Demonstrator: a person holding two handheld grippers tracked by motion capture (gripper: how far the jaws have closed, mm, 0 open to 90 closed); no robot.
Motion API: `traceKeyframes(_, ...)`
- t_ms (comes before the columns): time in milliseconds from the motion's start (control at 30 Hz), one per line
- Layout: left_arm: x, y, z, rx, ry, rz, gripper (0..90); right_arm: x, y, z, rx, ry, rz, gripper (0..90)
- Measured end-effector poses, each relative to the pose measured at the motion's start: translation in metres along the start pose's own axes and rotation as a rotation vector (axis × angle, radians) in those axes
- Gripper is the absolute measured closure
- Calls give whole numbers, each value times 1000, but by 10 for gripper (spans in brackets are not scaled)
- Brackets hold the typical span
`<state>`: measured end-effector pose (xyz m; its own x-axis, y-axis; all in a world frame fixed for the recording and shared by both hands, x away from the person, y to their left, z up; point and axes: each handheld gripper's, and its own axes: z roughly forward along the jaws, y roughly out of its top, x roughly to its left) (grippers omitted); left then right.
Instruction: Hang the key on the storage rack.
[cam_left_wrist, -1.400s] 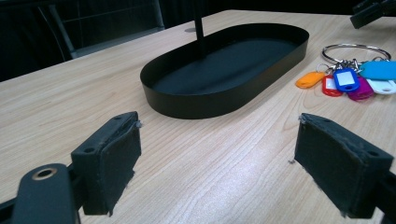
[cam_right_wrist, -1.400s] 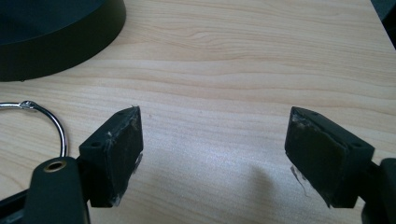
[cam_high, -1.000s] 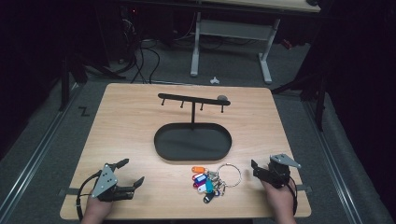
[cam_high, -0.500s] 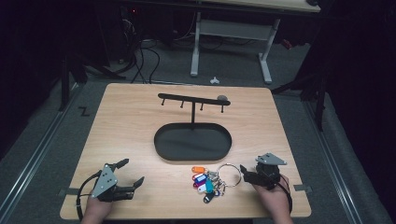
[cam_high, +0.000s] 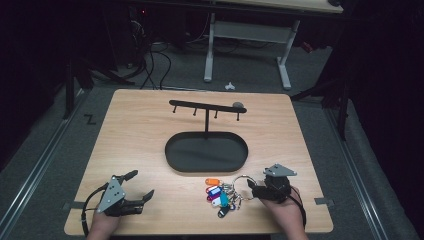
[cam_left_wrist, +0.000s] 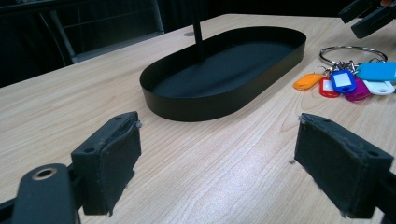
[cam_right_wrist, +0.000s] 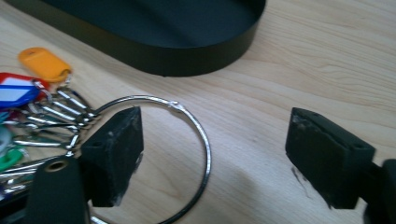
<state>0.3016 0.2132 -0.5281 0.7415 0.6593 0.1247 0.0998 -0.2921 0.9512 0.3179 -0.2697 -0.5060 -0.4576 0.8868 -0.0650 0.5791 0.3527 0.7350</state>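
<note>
Below, in the lower right of the high view, my right gripper (cam_high: 256, 190) sits low over the table (cam_high: 300, 130), its jaws spread wide and holding nothing. Its own view shows the large metal ring (cam_right_wrist: 187, 135) of the key bunch lying flat on the wood at lower centre; my left-hand jaw stands over the inside of the ring, the other jaw well outside it at the right of the frame. Whether that jaw touches the ring, I cannot tell. Coloured tags, among them an orange tag (cam_right_wrist: 44, 63), fan out at the left edge of that view. In the high view the key bunch (cam_high: 222, 192) lies at lower centre, just below the near rim of the black oval tray (cam_high: 206, 167), apart from it. A black hook stand (cam_high: 206, 107) rises from the tray toward the middle of the frame. My left gripper (cam_high: 136, 188) rests in the lower left of the high view, jaws likewise wide and empty, well apart from the key bunch. Its own view shows the tray at upper centre and the tags at upper right.
</note>
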Motion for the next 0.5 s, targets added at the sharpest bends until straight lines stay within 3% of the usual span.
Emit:
traceKeyframes(200, 0, -1, -1, -15, -4, -1, 150, -2, 12, -2, 52, 31, -45, 310)
traceKeyframes(267, 1, -1, -2, -20, -6, -5, 150, -4, 17, -1, 95, 28, -84, 316)
traceKeyframes(500, 2, -1, -2, -27, -5, -19, 150, -11, 33, -2, 179, 54, -103, 334)
